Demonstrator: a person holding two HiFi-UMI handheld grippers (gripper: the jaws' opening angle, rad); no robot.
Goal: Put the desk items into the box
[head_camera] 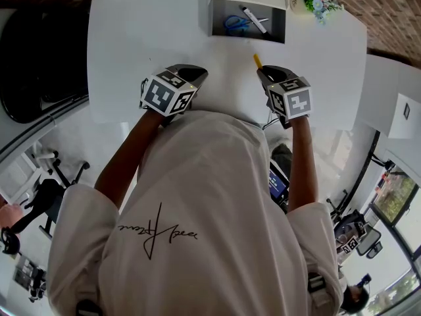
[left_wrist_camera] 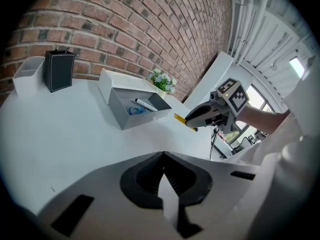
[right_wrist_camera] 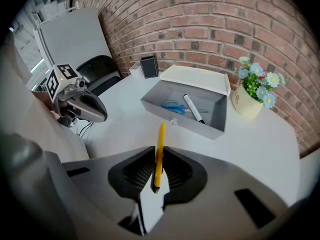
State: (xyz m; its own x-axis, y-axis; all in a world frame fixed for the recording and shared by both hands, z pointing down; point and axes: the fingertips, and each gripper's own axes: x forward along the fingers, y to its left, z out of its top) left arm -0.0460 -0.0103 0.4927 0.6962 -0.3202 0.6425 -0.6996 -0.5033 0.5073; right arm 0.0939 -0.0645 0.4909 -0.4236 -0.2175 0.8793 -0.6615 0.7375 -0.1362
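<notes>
Over the white desk (head_camera: 131,58) the right gripper (right_wrist_camera: 159,151) pinched a yellow pencil (right_wrist_camera: 160,136), to be carried to the box (head_camera: 216,18) at twelve o'clock; the left gripper (left_wrist_camera: 164,155) was closed, empty.

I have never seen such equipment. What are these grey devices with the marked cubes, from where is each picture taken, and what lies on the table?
There is no robot: a person holds a two-jaw tool, a gripper, in each hand; the marked cubes are part of them. The head view comes from a camera on the person's head, looking down on the white table. The other two views come from a camera riding on each gripper. The left gripper has its jaws together, nothing between them. The right gripper is closed on a yellow pencil. On the table stands an open grey box holding blue scissors and a marker, with a flower pot beside it.
</notes>
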